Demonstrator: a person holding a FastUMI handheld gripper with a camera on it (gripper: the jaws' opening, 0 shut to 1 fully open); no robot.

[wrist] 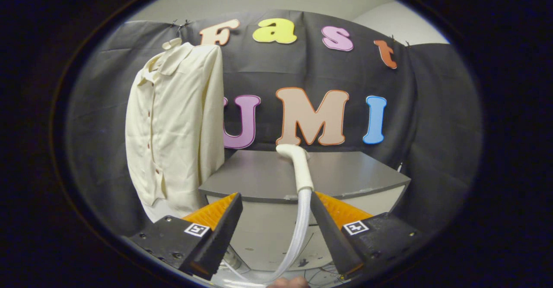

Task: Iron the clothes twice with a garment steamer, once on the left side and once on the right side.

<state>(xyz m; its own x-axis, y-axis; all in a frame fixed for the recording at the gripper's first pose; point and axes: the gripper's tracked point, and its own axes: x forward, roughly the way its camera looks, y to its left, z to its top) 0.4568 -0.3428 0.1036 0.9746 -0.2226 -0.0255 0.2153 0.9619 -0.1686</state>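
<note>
Gripper [275,201] with fingers spread apart, gripping nothing; a white hose [298,232] runs up between them, close beside the right finger. Just ahead, the garment steamer head [298,162] lies on a grey table [345,171]. Beyond and to the left, a cream shirt [175,124] (buttoned) hangs on a hanger against the booth wall.
</note>
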